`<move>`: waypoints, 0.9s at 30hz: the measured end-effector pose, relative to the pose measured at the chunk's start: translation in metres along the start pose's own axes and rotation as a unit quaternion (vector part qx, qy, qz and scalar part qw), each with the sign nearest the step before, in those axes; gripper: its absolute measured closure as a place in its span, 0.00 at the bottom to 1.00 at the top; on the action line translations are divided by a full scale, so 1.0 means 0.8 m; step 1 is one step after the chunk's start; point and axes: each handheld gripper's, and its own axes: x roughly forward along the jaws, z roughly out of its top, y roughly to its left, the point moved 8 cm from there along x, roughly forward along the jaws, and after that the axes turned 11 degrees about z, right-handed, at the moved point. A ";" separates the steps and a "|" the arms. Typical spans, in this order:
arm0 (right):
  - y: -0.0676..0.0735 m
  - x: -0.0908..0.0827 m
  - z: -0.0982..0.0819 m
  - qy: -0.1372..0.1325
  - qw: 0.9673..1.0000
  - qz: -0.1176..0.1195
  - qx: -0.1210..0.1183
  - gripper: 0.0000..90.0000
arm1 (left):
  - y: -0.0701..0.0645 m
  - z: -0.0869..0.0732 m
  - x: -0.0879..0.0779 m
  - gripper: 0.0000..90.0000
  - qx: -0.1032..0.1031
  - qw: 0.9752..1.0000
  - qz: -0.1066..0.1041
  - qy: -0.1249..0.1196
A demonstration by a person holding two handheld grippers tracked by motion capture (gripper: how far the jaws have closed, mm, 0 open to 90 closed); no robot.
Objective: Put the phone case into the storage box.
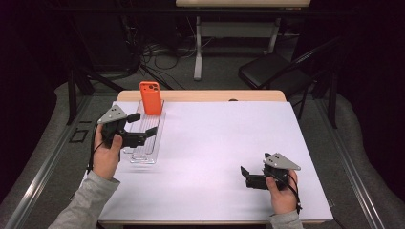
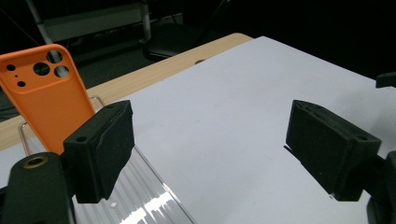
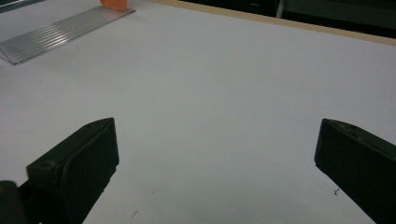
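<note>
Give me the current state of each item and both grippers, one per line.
Orange phone case: upright, leaning in the far end of the rack.
Clear slotted rack: flat on the table, its other slots empty.
Left gripper: open, above the rack, holding nothing.
Right gripper: open, low over bare table, holding nothing.

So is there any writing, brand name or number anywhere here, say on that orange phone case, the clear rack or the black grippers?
None can be read.
The orange phone case shows camera cutouts, no lettering.
The clear rack is plain and ribbed.
The left gripper and right gripper have bare black pads.
The white table carries no print.
</note>
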 end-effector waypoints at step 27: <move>0.003 0.002 -0.007 0.006 1.000 0.001 -0.002 0.00 | -0.021 -0.093 -0.019 0.17 -0.018 1.000 -0.017 -0.019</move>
